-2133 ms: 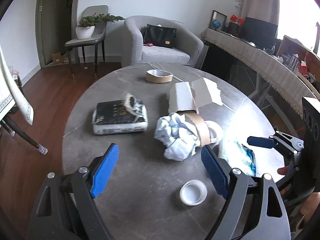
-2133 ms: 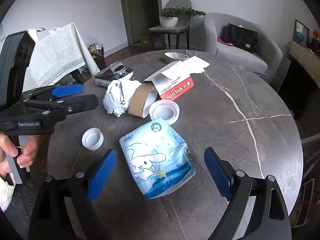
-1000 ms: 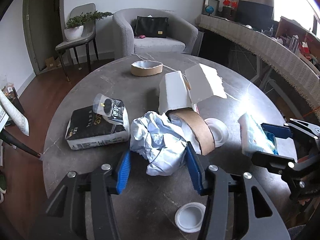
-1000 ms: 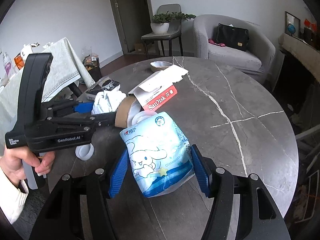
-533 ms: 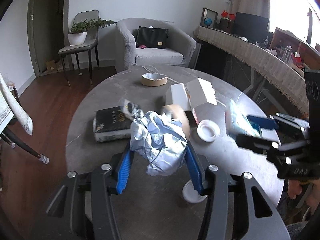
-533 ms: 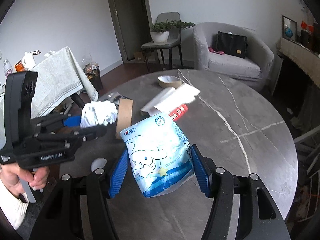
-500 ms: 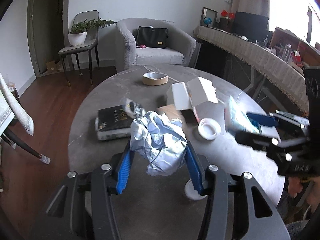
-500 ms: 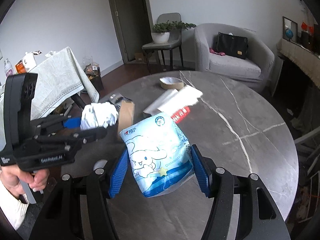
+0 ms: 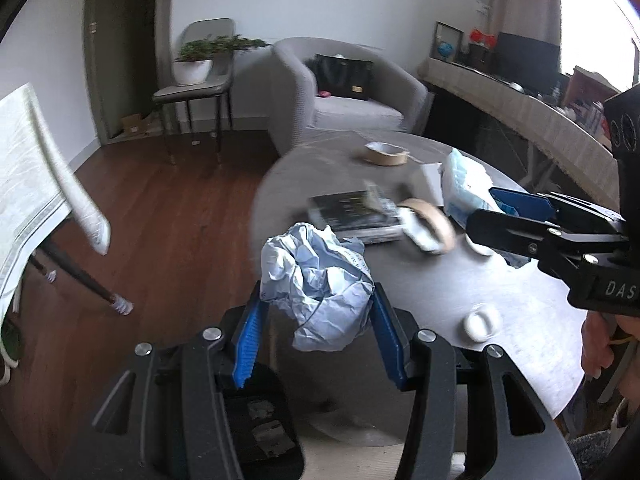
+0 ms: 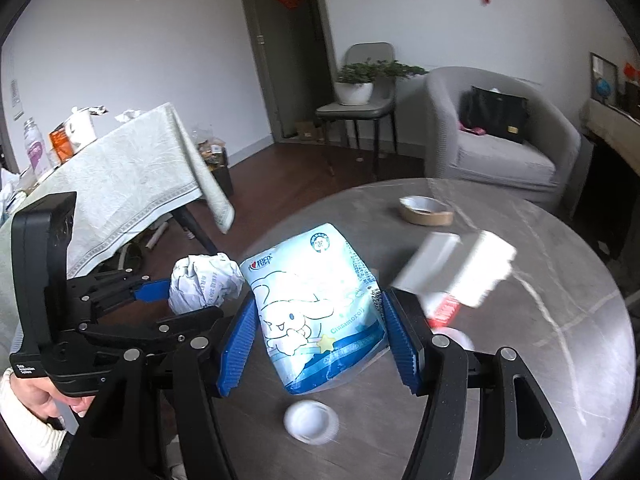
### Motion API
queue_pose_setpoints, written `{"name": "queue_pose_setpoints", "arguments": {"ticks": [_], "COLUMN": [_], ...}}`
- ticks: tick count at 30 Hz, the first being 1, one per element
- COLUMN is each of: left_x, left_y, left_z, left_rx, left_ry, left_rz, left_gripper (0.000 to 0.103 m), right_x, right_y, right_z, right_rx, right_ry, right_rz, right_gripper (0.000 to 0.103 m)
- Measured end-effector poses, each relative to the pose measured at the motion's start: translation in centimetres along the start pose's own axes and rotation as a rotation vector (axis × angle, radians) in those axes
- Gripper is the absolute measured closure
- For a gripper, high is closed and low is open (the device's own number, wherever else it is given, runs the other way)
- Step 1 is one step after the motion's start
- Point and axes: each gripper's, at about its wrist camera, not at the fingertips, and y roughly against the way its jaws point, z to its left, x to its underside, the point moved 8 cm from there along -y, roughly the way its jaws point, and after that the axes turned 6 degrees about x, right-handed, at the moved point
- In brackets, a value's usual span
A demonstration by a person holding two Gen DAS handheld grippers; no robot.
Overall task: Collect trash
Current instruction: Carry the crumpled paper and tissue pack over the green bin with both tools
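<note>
The left gripper (image 9: 316, 338) is clamped on a crumpled paper ball (image 9: 318, 284), its blue pads pressed to both sides, low in the middle of the left wrist view. The ball hangs off the table's (image 9: 516, 296) near edge, over the wood floor (image 9: 168, 216). Below it, at the bottom of the frame, sits a dark bin (image 9: 260, 420).

The right gripper (image 10: 320, 344) grips a blue tissue pack (image 10: 316, 304) with a cartoon print, held clear of the table at the centre of the right wrist view. In that view the left gripper and ball show at middle left, with a hand (image 10: 36, 392) on the handle at lower left.

On the table lie a tape roll (image 9: 386, 153) at the far side, a dark packet (image 9: 352, 212) in the middle, a second tape roll (image 9: 430, 224) just right of it, a torn white box (image 10: 460, 268), blurred, and a white lid (image 9: 482, 322) near the front edge.
</note>
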Motion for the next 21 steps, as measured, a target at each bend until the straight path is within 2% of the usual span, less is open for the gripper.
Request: {"name": "queue_pose_setpoints", "arguments": {"ticks": [9, 15, 21], "left_x": [3.0, 6.4, 9.7], "left_y": [1.4, 0.8, 0.0], "left_z": [6.9, 10.9, 13.6], "left_rx": [-0.091, -0.127, -0.131], "left_ry": [0.071, 0.103, 0.136], "left_rz": [0.041, 0.123, 0.216], "left_gripper": [0.049, 0.049, 0.049], "right_x": [-1.6, -1.9, -1.5], "right_y": [-2.3, -4.1, -6.2], "right_z": [6.3, 10.8, 14.7], "right_rx": [-0.079, -0.125, -0.164], "right_ry": [0.042, 0.087, 0.121], "right_rz": [0.001, 0.018, 0.052], "right_gripper": [0.041, 0.041, 0.041]}}
